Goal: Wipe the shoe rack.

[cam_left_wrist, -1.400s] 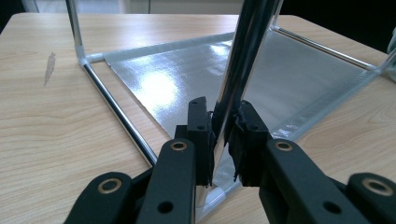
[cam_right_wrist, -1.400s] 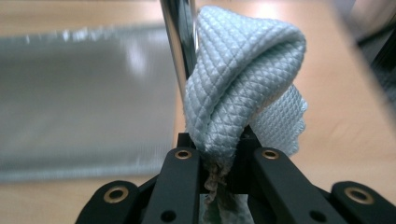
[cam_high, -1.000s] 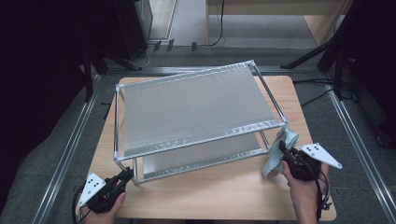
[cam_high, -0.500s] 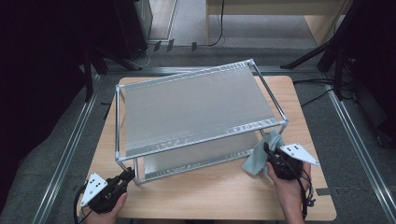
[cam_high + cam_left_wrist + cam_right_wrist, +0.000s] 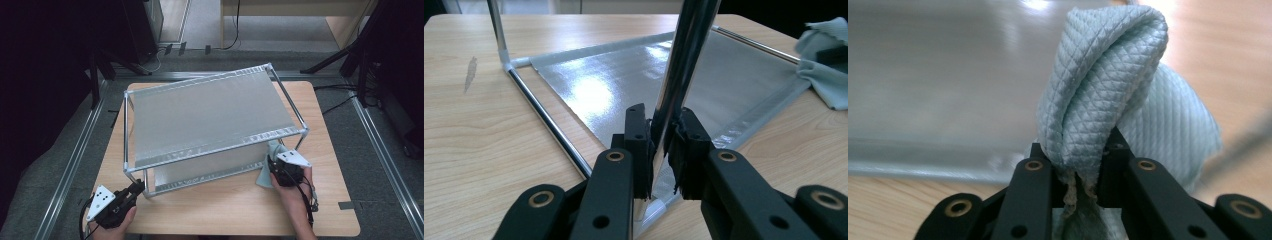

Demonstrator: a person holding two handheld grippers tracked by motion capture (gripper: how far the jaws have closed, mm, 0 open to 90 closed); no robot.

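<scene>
Right claw, clamped on the cloth though its jaws have just eased, has dropped beside the rack's lower shelf, probably to wipe it; left claw grips the corner post.

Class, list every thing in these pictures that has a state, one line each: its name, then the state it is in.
Left tongs: shut on the rack's near corner post.
Right tongs: pinching the cloth; jaws have just been opening a little.
Cloth: folded and bunched, held up off the table.
Rack: upright on the table, its top shelf bare.
Table: bears the rack.
</scene>
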